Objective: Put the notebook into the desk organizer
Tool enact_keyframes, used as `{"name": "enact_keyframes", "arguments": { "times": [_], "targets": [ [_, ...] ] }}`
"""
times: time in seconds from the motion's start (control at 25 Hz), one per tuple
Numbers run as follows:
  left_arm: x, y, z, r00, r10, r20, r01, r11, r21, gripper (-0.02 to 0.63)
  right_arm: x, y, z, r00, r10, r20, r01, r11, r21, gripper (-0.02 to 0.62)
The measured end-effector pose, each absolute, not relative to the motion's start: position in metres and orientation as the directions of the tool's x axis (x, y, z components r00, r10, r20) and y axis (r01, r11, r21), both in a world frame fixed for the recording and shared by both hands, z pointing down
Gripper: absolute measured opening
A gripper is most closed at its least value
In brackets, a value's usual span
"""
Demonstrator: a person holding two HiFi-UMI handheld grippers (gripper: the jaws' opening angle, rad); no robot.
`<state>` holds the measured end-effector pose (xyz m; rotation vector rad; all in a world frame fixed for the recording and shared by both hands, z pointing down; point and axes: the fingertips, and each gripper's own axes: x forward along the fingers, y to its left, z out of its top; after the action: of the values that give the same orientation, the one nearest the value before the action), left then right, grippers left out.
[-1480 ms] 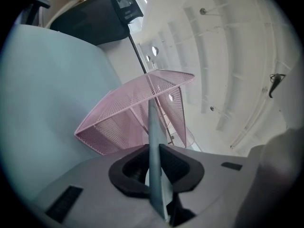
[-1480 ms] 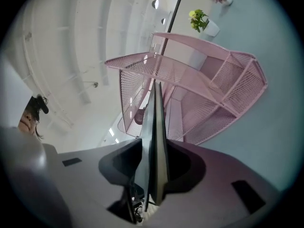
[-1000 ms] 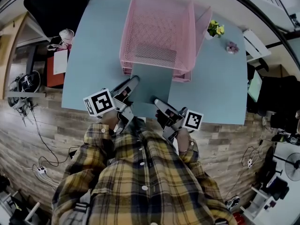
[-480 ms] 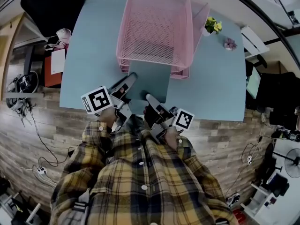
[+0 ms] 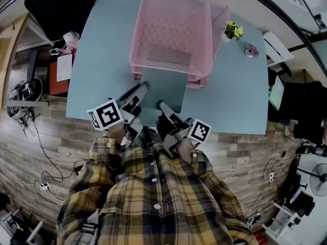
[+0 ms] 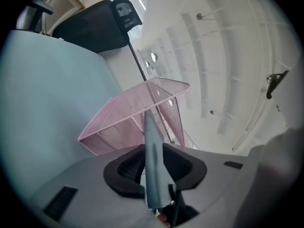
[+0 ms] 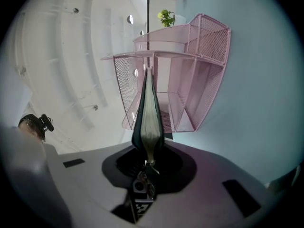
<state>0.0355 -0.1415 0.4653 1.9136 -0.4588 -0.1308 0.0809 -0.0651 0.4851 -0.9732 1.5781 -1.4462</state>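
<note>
Right gripper (image 5: pixel 163 106) fingers have just closed, pinching the flat grey-blue notebook (image 5: pixel 164 86) at the front of the pink wire-mesh desk organizer (image 5: pixel 173 34). Left gripper (image 5: pixel 142 88) fingers have just spread off it, so a push inside probably comes next.

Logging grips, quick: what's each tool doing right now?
Left tool: just opened, notebook between its jaws, not pressed.
Right tool: just closed, gripping the notebook.
</note>
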Motion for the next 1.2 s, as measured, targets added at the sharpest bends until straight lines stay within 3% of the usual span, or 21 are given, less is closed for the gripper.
{"name": "enact_keyframes", "arguments": {
  "times": [0.68,0.88,1.2],
  "targets": [
    [0.034,-0.128,0.461,0.921,-0.375,0.108,-0.232,-0.305,0.924,0.112,0.11,-0.113,0.477,-0.409,-0.912,-0.01,-0.032,0.025,-0.999,0.062],
    [0.041,-0.132,0.467,0.919,-0.375,0.125,-0.239,-0.276,0.931,0.061,0.114,-0.124,0.477,-0.407,-0.913,-0.018,-0.02,0.028,-0.999,0.063],
    [0.044,-0.137,0.469,0.912,-0.39,0.124,-0.238,-0.26,0.936,0.052,0.113,-0.122,0.472,-0.405,-0.913,-0.049,0.003,0.053,-0.999,0.065]
  ]
}}
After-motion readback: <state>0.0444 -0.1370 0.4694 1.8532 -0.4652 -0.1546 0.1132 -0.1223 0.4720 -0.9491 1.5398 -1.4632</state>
